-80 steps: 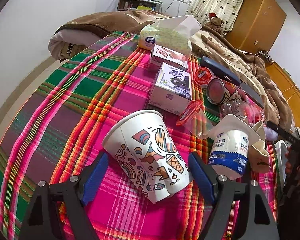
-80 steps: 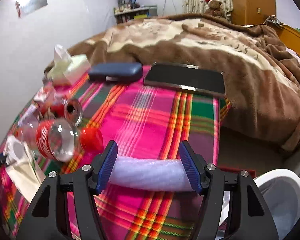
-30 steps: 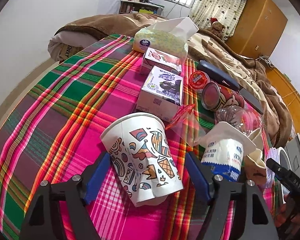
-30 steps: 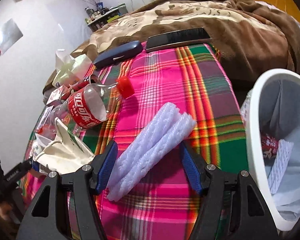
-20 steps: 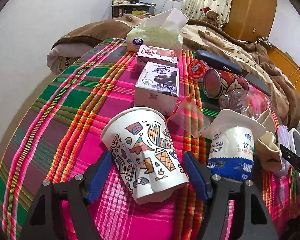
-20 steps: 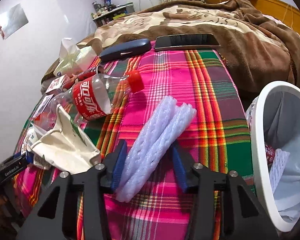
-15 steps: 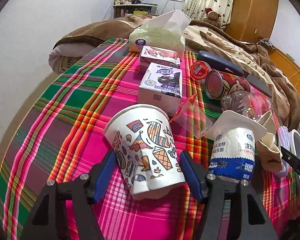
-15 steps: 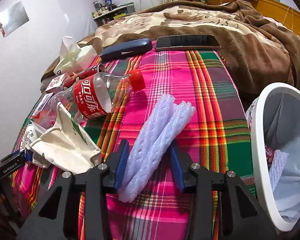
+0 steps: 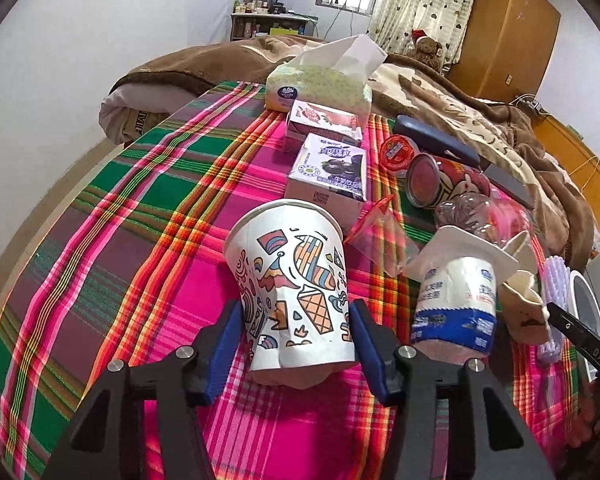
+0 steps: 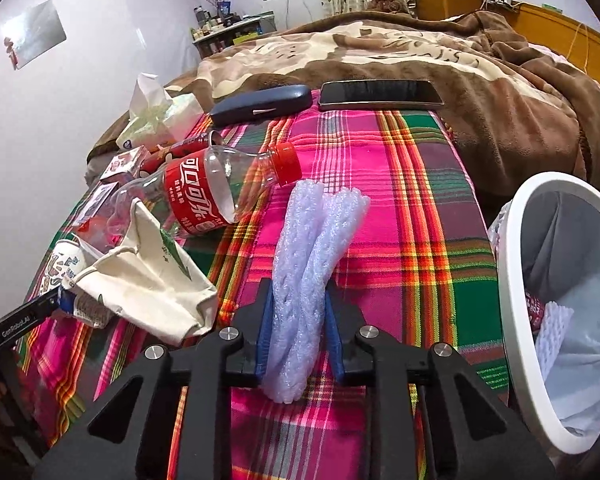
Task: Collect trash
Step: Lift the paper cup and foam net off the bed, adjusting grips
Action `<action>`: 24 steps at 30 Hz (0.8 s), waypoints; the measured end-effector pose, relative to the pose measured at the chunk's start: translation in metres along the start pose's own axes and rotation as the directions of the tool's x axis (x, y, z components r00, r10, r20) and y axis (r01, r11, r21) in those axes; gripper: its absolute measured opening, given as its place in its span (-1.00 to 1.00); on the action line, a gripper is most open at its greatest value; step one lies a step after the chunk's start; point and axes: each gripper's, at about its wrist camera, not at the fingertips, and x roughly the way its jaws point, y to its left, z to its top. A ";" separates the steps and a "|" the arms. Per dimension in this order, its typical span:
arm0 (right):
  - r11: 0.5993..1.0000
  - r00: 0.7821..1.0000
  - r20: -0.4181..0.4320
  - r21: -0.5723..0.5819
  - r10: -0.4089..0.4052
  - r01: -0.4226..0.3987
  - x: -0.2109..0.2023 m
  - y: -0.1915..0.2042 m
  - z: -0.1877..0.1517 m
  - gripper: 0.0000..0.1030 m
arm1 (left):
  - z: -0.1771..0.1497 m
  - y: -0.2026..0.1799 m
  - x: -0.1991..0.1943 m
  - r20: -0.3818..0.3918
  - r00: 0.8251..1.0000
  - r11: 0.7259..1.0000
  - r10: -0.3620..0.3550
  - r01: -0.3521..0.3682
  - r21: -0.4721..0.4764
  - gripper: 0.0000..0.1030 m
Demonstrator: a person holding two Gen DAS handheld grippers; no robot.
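Right wrist view shows the right hand-held gripper [image 10: 296, 336] clamped on the foam roll [image 10: 308, 264] near the bed's edge beside the bin [image 10: 512, 280]; lift clear, then swing over the rim.

On the bed, the cup [image 9: 296, 280] lies left of the yogurt tub [image 9: 456, 304]; boxes [image 9: 328, 172] lie behind; the bin [image 10: 556, 320] stands right of the foam [image 10: 308, 272].
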 end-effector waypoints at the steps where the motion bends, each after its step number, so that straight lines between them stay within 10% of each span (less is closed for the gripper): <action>1: 1.000 1.000 0.002 0.000 0.001 -0.001 -0.001 0.000 -0.001 -0.54 | -0.001 -0.002 -0.003 0.005 1.000 1.000 -0.004 0.004 0.006 0.06; 24: 1.000 0.992 0.124 0.028 0.009 -0.013 -0.069 -0.012 -0.014 -0.55 | -0.014 -0.060 -0.084 0.115 0.984 0.983 -0.137 0.120 0.137 0.06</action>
